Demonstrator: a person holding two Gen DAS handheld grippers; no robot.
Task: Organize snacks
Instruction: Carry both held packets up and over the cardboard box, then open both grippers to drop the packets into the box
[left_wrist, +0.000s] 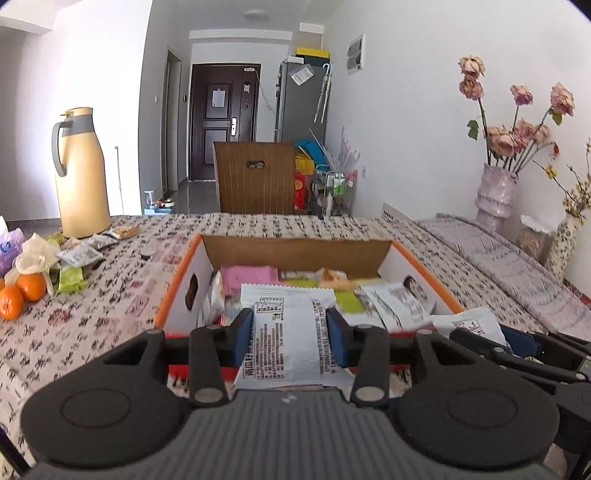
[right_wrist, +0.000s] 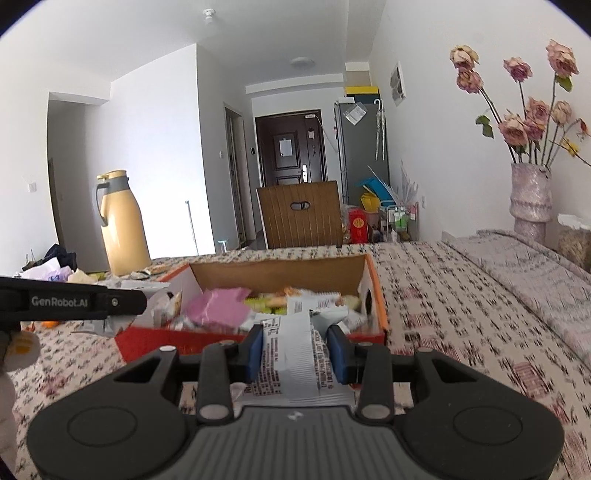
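Two tongs: each clamps its own white snack packet at the near edge of the box.
Far left: oranges (left_wrist: 18, 293) and loose snack packs (left_wrist: 79, 258) lie on the patterned tabletop (left_wrist: 110, 295), beside a yellow thermos (left_wrist: 81, 173).
Left tongs (left_wrist: 290, 334): blue pads pinch a white printed packet (left_wrist: 288, 343), held over the near wall of the box.
Box (left_wrist: 177, 284): orange-edged, open-topped, holding pink, green and white snack packs.
Right tongs (right_wrist: 295, 352): pads closed on a second white packet (right_wrist: 291, 354), just at the box's near right corner.
Far right: vase of dried roses (right_wrist: 530, 199) by the wall.
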